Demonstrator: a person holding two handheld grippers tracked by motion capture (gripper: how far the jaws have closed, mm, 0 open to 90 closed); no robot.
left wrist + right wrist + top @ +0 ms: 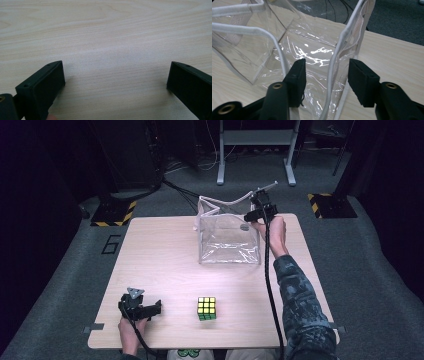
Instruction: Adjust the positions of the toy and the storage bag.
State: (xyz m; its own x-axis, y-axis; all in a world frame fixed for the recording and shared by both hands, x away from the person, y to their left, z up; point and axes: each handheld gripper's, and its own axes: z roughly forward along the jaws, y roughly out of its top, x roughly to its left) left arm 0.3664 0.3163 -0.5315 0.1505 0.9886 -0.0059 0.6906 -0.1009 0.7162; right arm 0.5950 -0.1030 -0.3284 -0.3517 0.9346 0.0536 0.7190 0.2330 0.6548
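Note:
A clear plastic bag (227,240) with white trim stands open at the back of the wooden table (150,250). My right gripper (250,219) is at its right top corner. In the right gripper view the bag's white rim (337,57) runs up between the jaws of the right gripper (325,72), which stand apart without pressing on it. A multi-coloured puzzle cube (206,308), yellow face up, sits near the front edge. My left gripper (156,307) rests at the front left, to the left of the cube. The left gripper (115,80) has its jaws wide apart over bare wood.
Behind the table a grey metal stand (255,155) and cables lie on the carpet. Yellow-and-black striped bases (115,212) (330,205) sit on the floor by the table's far corners. The person's right sleeve (295,300) reaches along the table's right side.

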